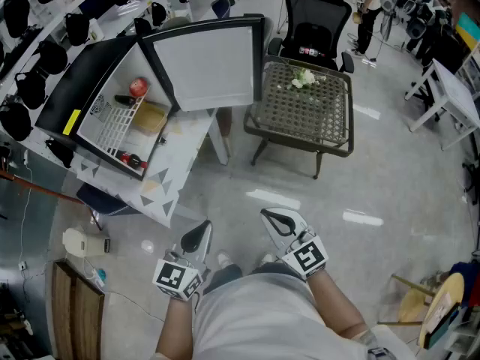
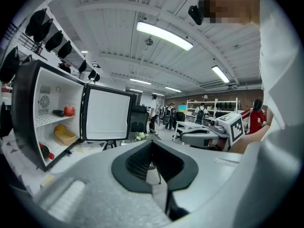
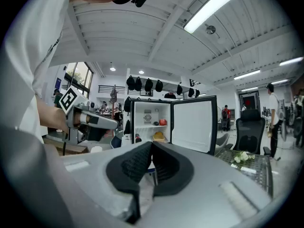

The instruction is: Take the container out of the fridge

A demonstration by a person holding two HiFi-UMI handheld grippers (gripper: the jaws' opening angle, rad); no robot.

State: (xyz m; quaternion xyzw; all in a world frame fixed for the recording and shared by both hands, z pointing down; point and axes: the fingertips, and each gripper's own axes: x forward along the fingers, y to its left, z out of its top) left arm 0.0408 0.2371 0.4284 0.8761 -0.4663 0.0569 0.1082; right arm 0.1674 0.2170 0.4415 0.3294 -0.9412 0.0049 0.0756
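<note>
A small black fridge stands on a patterned table at the upper left, its door swung wide open. On its lower shelf sits a yellow container, also seen as the container and the container. A red fruit lies on the rack above, and a bottle lies at the bottom. My left gripper and right gripper hang close to my body, well short of the fridge. Both are shut with nothing between the jaws: left gripper, right gripper.
A wicker table with white flowers stands right of the fridge, with a black office chair behind it. Dark headsets hang on the left wall. A wooden panel lies at the lower left. People stand far back.
</note>
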